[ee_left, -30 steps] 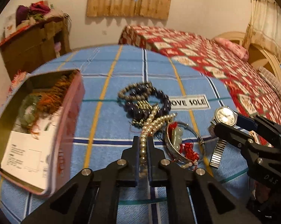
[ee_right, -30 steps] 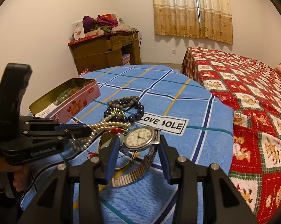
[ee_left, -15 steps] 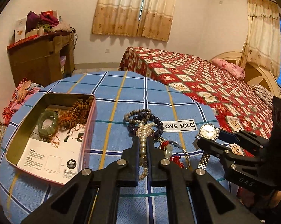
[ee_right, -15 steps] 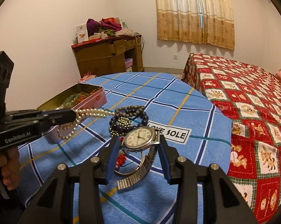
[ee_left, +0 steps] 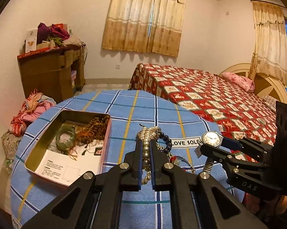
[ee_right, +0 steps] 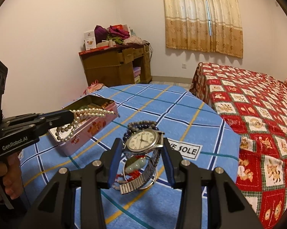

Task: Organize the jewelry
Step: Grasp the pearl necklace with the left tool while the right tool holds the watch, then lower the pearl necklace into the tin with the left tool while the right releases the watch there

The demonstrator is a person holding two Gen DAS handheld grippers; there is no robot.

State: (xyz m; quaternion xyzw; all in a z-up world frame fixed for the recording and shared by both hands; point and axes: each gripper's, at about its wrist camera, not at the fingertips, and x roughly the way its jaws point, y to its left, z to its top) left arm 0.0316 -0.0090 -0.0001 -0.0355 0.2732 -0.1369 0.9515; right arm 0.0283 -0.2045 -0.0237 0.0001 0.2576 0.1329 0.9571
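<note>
My left gripper (ee_left: pixel 145 145) is shut on a pearl necklace (ee_left: pixel 146 152) and holds it in the air above the blue checked table; it also shows in the right wrist view (ee_right: pixel 86 114), hanging beside the open pink tin (ee_right: pixel 90 126). My right gripper (ee_right: pixel 142 143) is shut on a silver wristwatch (ee_right: pixel 142 140), lifted off the cloth, its metal band hanging down. The tin (ee_left: pixel 48 148) holds a green bangle and brown beads. A dark bead bracelet (ee_right: pixel 141 125) and a red-tasselled bangle (ee_right: pixel 135 164) lie on the table.
The round table (ee_right: pixel 162 106) has a "LOVE SOLE" label (ee_right: pixel 183 148). A bed with a red patterned cover (ee_right: pixel 258 114) stands to the right. A wooden desk (ee_right: pixel 114 66) with clutter stands at the far wall.
Both grippers have risen from the table. The pearl necklace has come free of the pile and hangs from the left gripper, nearer the tin. The watch is held higher.
</note>
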